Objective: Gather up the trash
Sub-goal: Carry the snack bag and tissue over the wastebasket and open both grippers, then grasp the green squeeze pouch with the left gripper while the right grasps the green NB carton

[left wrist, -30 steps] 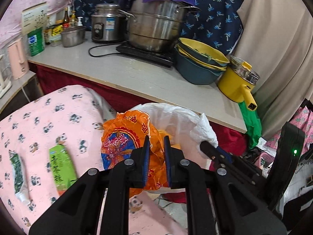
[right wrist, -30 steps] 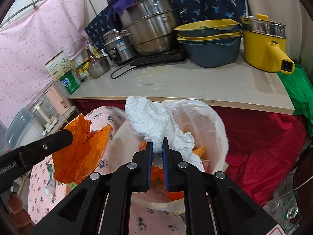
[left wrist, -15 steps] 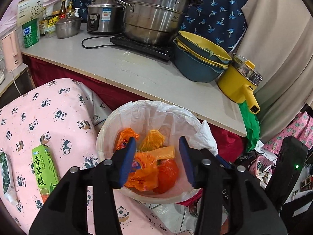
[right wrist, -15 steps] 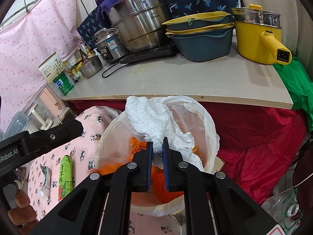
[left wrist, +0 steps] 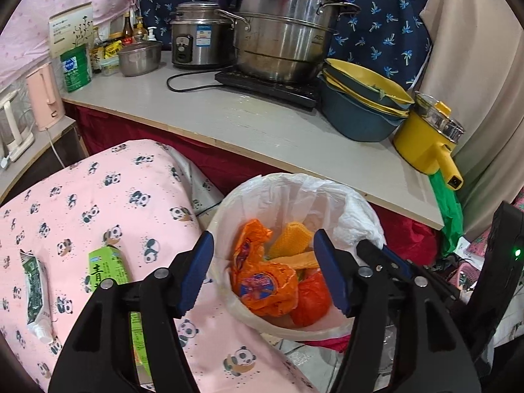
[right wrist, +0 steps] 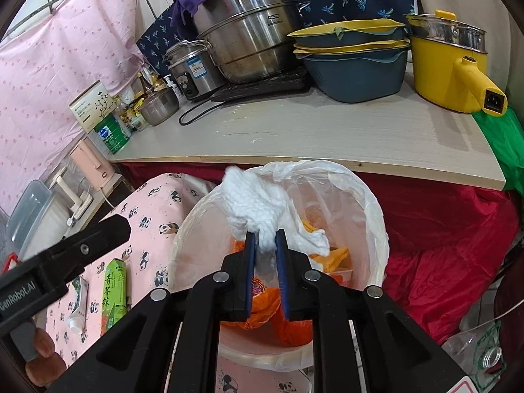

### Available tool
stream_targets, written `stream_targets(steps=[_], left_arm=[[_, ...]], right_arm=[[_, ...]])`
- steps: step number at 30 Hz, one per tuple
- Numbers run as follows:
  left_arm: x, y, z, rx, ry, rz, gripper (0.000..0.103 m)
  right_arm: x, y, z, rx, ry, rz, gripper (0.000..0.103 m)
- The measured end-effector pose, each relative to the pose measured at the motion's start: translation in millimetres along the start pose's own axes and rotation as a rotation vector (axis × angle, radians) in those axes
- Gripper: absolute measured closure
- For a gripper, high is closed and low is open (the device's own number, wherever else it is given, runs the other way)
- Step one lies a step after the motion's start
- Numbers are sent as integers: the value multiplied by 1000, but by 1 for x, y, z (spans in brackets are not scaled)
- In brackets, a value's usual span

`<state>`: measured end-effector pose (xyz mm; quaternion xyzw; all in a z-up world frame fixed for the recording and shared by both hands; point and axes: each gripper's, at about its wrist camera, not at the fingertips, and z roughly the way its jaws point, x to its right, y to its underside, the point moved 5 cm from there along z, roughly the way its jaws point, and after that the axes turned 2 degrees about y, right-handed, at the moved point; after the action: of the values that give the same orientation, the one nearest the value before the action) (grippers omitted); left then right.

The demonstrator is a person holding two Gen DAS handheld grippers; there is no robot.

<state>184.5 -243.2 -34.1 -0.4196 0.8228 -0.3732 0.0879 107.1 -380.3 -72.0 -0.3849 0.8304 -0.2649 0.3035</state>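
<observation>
A trash bin with a white liner (left wrist: 229, 203) (right wrist: 376, 216) stands beside the pink panda-print table (left wrist: 98, 196). An orange snack wrapper (left wrist: 262, 278) lies inside it on other orange and yellow trash. My left gripper (left wrist: 265, 268) is open and empty above the bin. My right gripper (right wrist: 265, 239) is shut on a crumpled white tissue (right wrist: 258, 206) and holds it over the bin's mouth. A green tea carton (left wrist: 108, 268) (right wrist: 114, 288) and a green-and-white tube (left wrist: 36, 291) (right wrist: 78, 304) lie on the table.
A counter (left wrist: 262, 124) behind the bin carries a large steel pot (left wrist: 285, 32), a rice cooker (left wrist: 199, 36), stacked blue and yellow basins (left wrist: 360, 104) and a yellow electric pot (left wrist: 429, 140). Red cloth (right wrist: 442, 245) hangs under the counter. Clutter lies on the floor at right.
My left gripper opened and let go of the orange wrapper, which dropped into the bin. My right gripper still holds the tissue and has moved a little lower over the bin.
</observation>
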Motion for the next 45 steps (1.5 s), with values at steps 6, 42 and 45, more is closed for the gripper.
stream_targets(steps=[6, 42, 45], left_arm=[[-11, 4, -2, 10, -41, -1, 38], [-143, 64, -92, 86, -328, -187, 15], [-162, 76, -100, 78, -366, -209, 15]], right_arm=[[-9, -1, -1, 7, -3, -7, 79], [-133, 37, -40, 2, -130, -184, 51], [-148, 48, -39, -14, -145, -209, 50]])
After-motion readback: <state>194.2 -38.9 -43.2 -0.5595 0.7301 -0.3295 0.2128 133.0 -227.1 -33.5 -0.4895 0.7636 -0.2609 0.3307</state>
